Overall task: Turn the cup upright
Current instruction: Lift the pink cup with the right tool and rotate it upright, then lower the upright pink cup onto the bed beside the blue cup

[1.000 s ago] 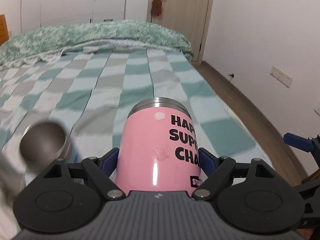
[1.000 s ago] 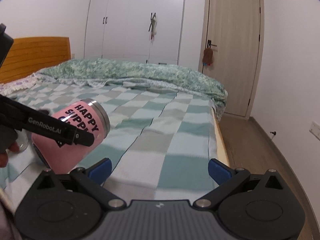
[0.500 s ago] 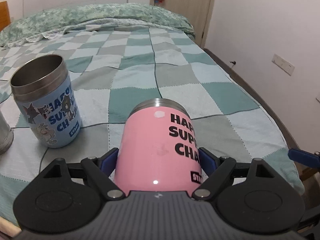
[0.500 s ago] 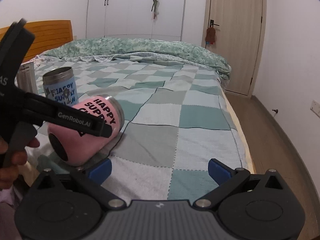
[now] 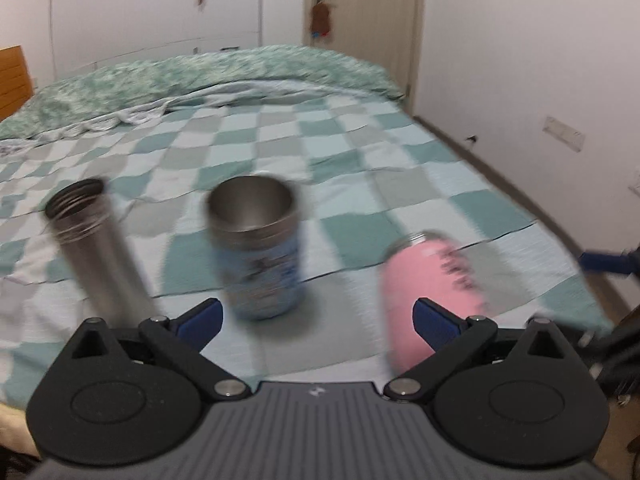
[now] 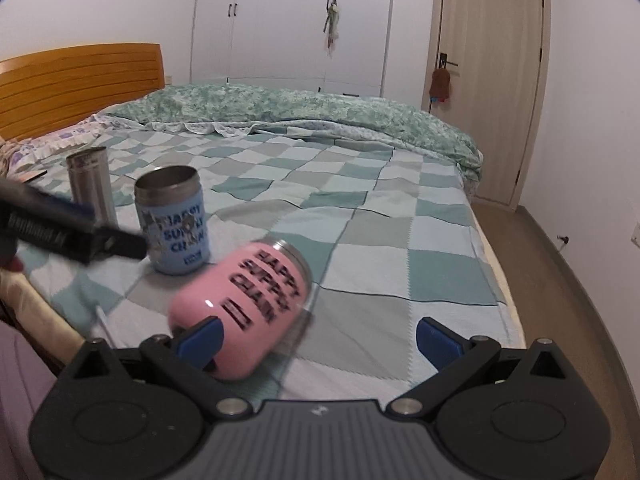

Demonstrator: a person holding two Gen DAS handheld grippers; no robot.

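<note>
Pink cup [image 6: 240, 308] released, "HAPPY" lettering, lying sideways

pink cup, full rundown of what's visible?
The pink cup lies on its side on the checked bedspread, near the bed's front edge, steel rim pointing away and to the right. Glossy pink body with blurred black lettering, "HAPPY" legible. Neither gripper holds it; the right gripper is open just before it.
</note>
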